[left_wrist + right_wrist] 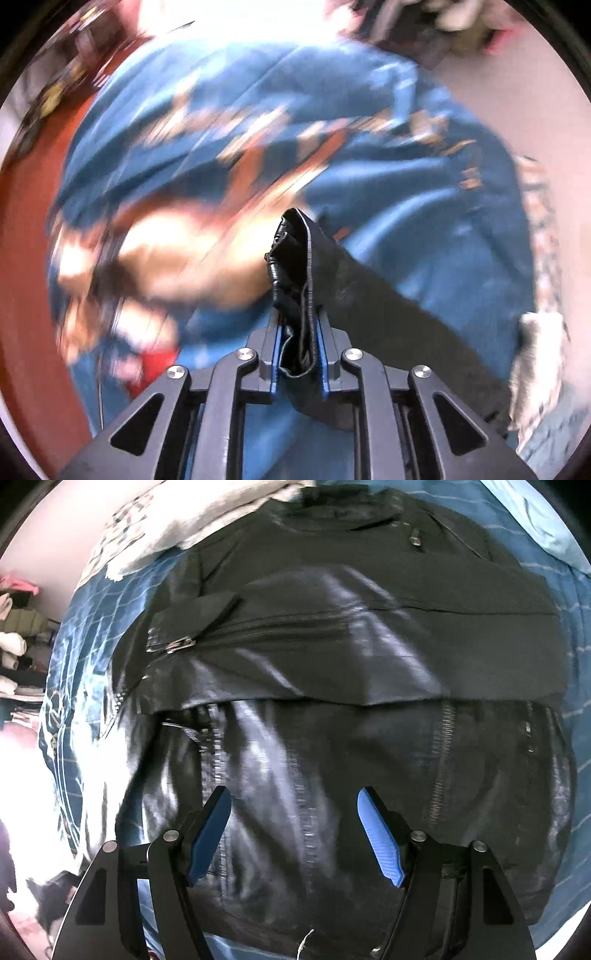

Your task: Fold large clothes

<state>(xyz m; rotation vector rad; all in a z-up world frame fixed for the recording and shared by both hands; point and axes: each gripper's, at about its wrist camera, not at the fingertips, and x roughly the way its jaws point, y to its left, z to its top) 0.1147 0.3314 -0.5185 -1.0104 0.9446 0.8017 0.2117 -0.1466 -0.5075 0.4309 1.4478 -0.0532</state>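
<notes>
In the left wrist view, the left gripper (pixel 298 354) is clamped on a bunched fold of the black leather jacket (pixel 295 266), lifted above a blurred blue bedspread (pixel 406 221). In the right wrist view, the right gripper (pixel 293 834) hovers with its jaws spread wide and empty over the jacket (pixel 332 646), which lies partly folded on the bedspread (pixel 92 602).

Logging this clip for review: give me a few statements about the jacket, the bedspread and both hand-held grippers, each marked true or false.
1. The left hand-held gripper is shut on a bunched piece of the black jacket. True.
2. The right hand-held gripper is clamped on a sleeve. False: it is open, holding nothing.
3. The jacket lies on a blue bedspread. True.
4. The jacket is red. False: it is black, with metal zippers.
</notes>
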